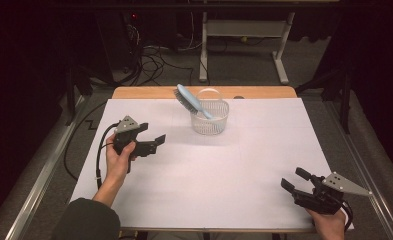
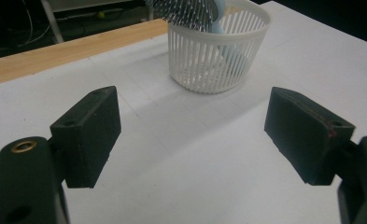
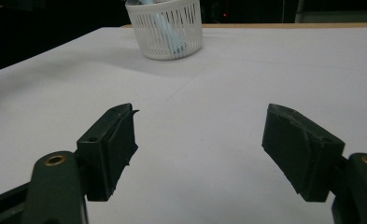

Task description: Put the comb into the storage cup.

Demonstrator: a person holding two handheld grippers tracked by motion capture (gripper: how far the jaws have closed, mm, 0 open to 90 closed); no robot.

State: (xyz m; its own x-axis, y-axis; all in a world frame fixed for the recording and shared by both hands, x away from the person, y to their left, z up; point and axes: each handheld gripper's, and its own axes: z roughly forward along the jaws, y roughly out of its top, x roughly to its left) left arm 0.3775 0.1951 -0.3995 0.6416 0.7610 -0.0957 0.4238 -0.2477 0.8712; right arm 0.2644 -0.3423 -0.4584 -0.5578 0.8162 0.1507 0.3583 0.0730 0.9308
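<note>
We note the worktop [image 1: 209, 170] under white paper, w/ the white slatted basket [image 1: 210, 120] near its far edge, centre, and the pale-blue hairbrush [image 1: 190, 100] standing tilted in it, handle down, bristle head out over the rim at left. Left claw [image 1: 154, 144] is near the basket, gaping, nothing between pads; right claw [image 1: 296, 181] is well apart at the near right corner, likewise gaping and empty. Our read: brush is light, stiff plastic, prob. slick on the back, so take it across the neck below the bristles; basket looks light, may tip.
</note>
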